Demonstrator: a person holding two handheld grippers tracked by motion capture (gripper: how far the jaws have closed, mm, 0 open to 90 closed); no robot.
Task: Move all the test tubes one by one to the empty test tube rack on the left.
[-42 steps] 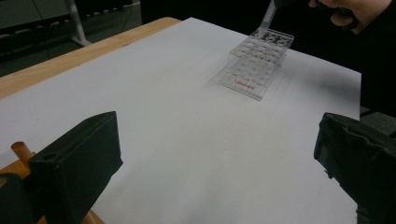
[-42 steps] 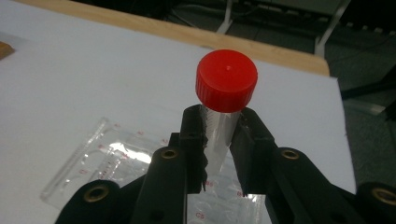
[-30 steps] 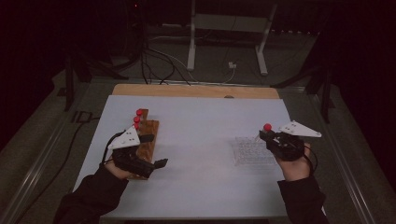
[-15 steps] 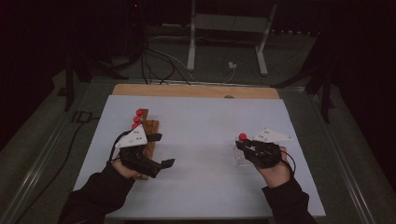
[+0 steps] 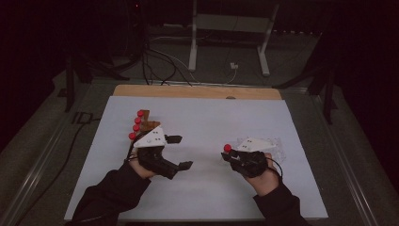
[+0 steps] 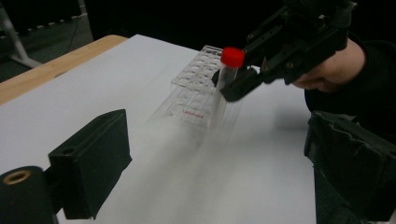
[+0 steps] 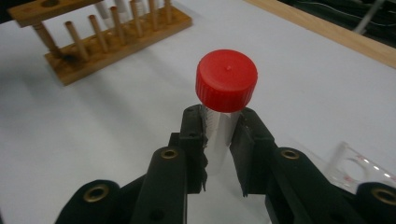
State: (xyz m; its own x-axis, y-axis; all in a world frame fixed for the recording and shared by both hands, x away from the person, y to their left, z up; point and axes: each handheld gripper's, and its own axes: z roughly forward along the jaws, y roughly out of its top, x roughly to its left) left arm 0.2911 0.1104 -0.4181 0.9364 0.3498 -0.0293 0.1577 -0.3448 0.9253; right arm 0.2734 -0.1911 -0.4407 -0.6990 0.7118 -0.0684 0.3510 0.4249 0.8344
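Observation:
A clear tube with a red cap (image 7: 226, 79) stands upright between the jaws of my right gripper (image 7: 219, 126), which is shut on it. From above, that tube (image 5: 227, 148) is held just left of the clear plastic rack (image 5: 270, 146), over the white mat. My left gripper (image 5: 181, 151) hovers right of the wooden rack (image 5: 147, 126), which holds several red-capped tubes (image 5: 136, 128). Its jaws stand wide apart and have just been closing a little, with nothing between them. In the left gripper view, my left gripper (image 6: 210, 140) faces the right gripper (image 6: 231, 91) and its tube (image 6: 232, 58).
A white mat (image 5: 207, 117) covers the table, with a wooden edge (image 5: 197, 92) at the back. Cables and a metal stand (image 5: 226, 42) lie on the floor beyond it. The clear rack (image 6: 196, 88) lies flat behind the held tube.
My right gripper has carried the tube left and a little lower, away from the clear rack. My left gripper has moved right, off the wooden rack, towards the middle.

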